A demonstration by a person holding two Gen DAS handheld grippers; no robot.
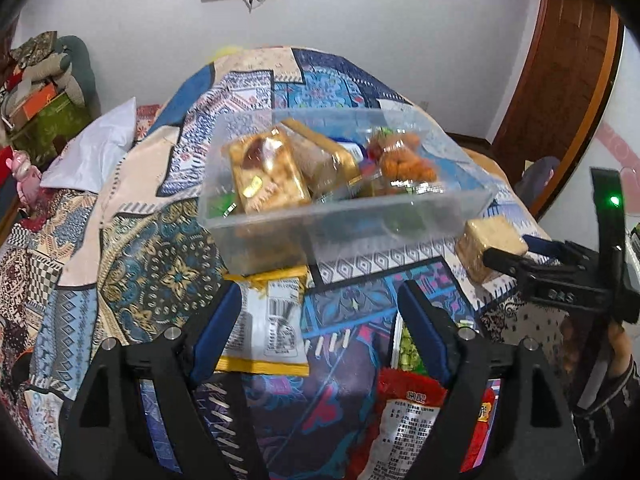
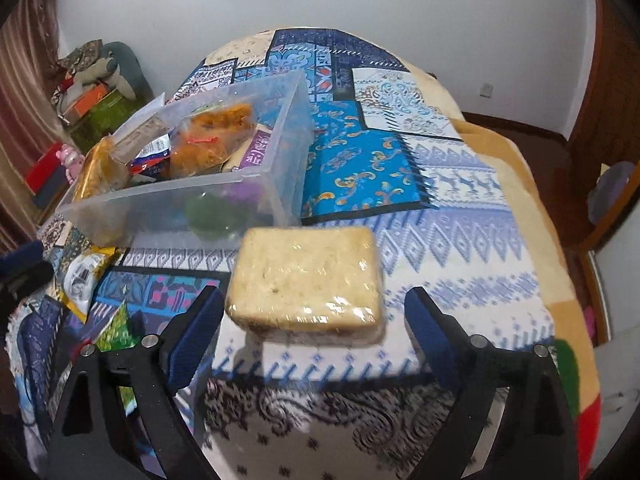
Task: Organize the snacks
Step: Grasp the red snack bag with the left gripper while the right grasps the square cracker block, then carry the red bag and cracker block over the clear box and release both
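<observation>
Count, both views. Clear plastic bins: 1 [image 1: 344,220]. Plastic-wrapped cracker blocks outside the bin: 1 [image 2: 306,280]. Flat packets lying loose on the patterned cloth: 3 visible — yellow-edged white [image 1: 272,320], red [image 1: 404,420], green [image 2: 116,328]. Packets inside the bin: at least 4; overlap prevents an exact count. Tongs: 2 sets.

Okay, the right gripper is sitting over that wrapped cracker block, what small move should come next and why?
Probably ease the right gripper forward and close it on the wrapped cracker block. Its jaws stand open on either side of the block, which lies on the patterned cloth just outside the clear plastic bin already holding other snacks.
</observation>
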